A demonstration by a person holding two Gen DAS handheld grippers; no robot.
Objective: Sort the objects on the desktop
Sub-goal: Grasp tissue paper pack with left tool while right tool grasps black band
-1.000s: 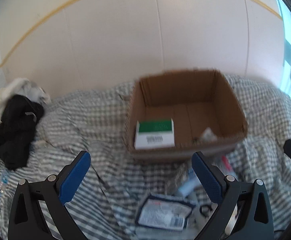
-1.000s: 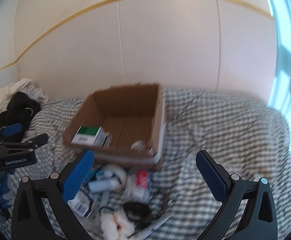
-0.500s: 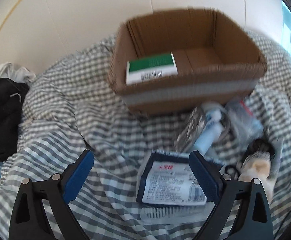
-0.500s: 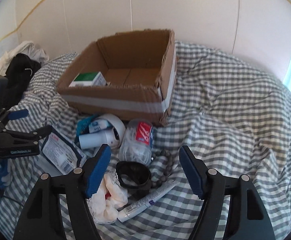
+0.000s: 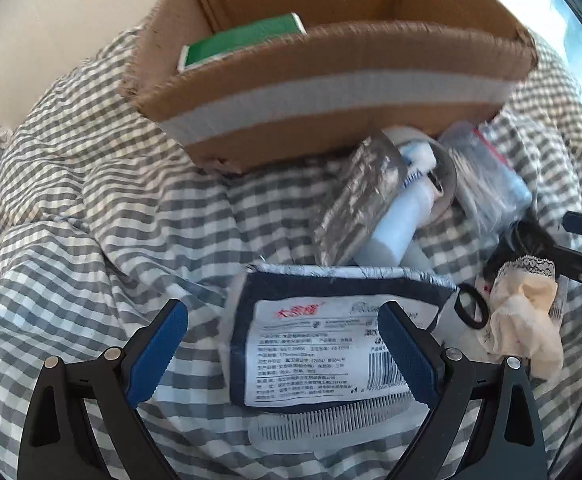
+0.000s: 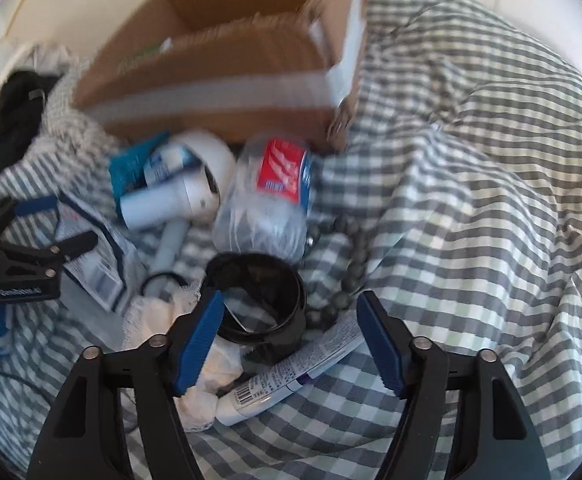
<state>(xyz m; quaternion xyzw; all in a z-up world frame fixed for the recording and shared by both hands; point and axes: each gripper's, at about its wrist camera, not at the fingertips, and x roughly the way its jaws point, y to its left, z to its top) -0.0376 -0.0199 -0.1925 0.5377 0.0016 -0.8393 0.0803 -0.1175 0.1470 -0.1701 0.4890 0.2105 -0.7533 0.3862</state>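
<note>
Between spread left tongs (image 5: 283,354): comb packet (image 5: 315,344), edges free.

A cardboard box (image 5: 331,92) sits at the back on the checked cloth (image 5: 91,208), with a flat carton (image 5: 243,40) inside it at its left. Just before the box lie a tube (image 5: 403,216), a roll of tape (image 6: 211,168) and a plastic bottle (image 6: 271,204) to their right. Nearer lies a packet (image 5: 315,344) on a comb (image 5: 331,420), left of a crumpled cloth (image 5: 523,320).
</note>
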